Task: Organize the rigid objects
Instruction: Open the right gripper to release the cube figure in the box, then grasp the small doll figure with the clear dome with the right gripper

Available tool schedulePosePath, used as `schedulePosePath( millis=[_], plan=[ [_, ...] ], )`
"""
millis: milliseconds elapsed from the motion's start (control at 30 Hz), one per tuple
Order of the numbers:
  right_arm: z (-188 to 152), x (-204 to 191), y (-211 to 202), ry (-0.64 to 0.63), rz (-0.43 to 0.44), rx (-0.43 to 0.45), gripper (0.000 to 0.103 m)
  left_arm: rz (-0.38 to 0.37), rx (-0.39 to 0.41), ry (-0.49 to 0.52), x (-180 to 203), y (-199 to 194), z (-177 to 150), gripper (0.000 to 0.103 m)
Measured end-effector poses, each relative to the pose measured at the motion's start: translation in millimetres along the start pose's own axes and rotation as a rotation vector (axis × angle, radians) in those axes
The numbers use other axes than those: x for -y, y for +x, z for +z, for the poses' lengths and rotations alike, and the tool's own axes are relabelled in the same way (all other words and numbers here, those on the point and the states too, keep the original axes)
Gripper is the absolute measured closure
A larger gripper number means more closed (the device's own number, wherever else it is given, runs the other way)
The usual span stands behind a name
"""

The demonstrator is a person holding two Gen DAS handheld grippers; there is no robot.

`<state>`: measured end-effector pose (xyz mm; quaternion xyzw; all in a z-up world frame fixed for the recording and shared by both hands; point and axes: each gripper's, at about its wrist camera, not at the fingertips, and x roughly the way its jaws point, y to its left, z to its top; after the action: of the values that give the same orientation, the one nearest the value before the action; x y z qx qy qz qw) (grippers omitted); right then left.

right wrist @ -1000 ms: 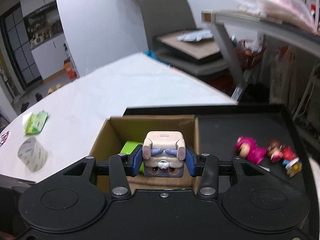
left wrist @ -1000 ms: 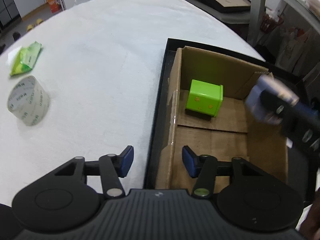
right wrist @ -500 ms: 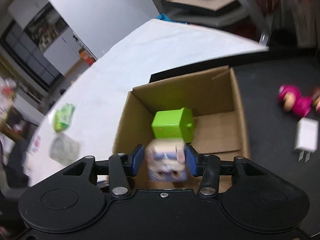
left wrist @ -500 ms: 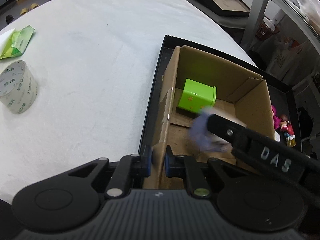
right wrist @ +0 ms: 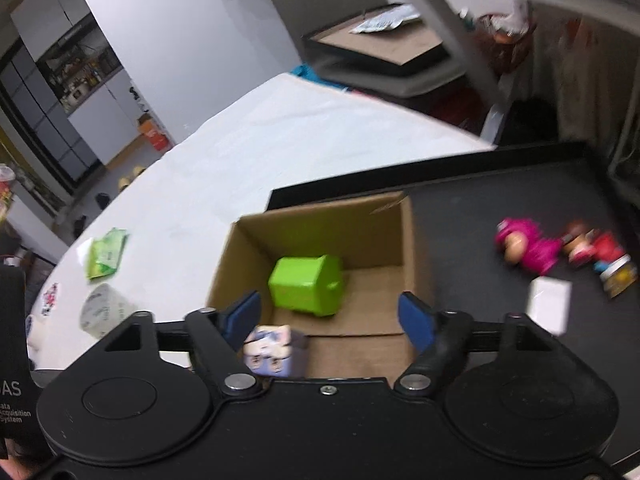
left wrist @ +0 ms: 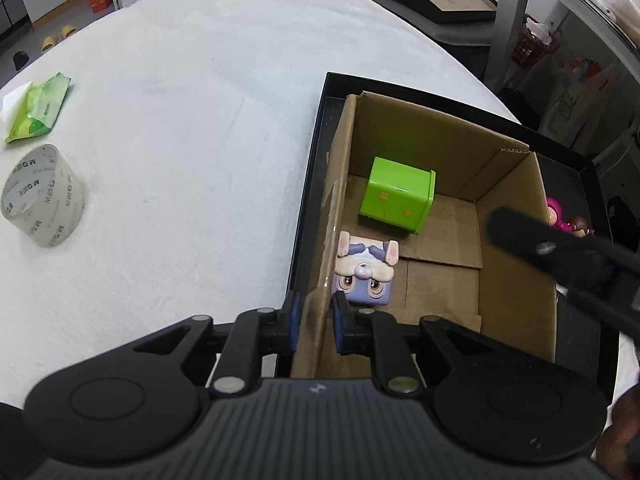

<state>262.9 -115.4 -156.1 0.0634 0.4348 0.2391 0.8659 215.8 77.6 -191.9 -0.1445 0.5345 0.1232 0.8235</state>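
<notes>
An open cardboard box [left wrist: 516, 272] [right wrist: 408, 248] stands in a black tray [left wrist: 316, 152] [right wrist: 480, 208]. Inside it sit a green cube [left wrist: 396, 196] [right wrist: 306, 286] and, nearer the left wall, a bunny-face cube [left wrist: 366, 274] [right wrist: 274, 350]. My left gripper [left wrist: 316, 326] is shut on the box's left wall at its near corner. Above the box, my right gripper [right wrist: 330, 316] is open with nothing between its fingers; the bunny cube lies below its left finger. Its black body [left wrist: 560, 256] crosses the right of the left wrist view.
A clear tape roll [left wrist: 42, 196] [right wrist: 102, 312] and a green packet [left wrist: 38, 108] [right wrist: 106, 252] lie on the white table left of the tray. Small toy figures [right wrist: 532, 246] [left wrist: 560, 216] and a white plug [right wrist: 550, 306] rest in the tray right of the box.
My right gripper opened and let go of the bunny cube, which now lies in the box, then drew back upward. My left gripper shut on the box wall.
</notes>
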Motion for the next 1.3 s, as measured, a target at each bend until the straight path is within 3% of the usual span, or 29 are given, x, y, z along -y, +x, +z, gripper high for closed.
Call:
schedulePosePath(
  millis=[233, 667, 967, 1167, 1300],
  plan=[
    [13, 28, -17, -0.034, -0.09, 0.064, 0.014, 0.03, -0.014, 0.007, 8, -1, 1, 0.086],
    [16, 80, -10, 0.033, -0.173, 0.039, 0.012, 0.119, -0.014, 0.04, 32, -3, 0, 0.066],
    [6, 96, 2, -0.051, -0.264, 0.017, 0.01, 0.189, -0.011, 0.061, 46, 6, -1, 0.061],
    [8, 120, 6, -0.066, -0.378, 0.056, 0.01, 0.24, 0.0, 0.061, 55, 8, 1, 0.057],
    [7, 139, 12, -0.023, -0.38, 0.041, 0.011, 0.276, -0.006, 0.068, 60, 14, 4, 0.055]
  ],
)
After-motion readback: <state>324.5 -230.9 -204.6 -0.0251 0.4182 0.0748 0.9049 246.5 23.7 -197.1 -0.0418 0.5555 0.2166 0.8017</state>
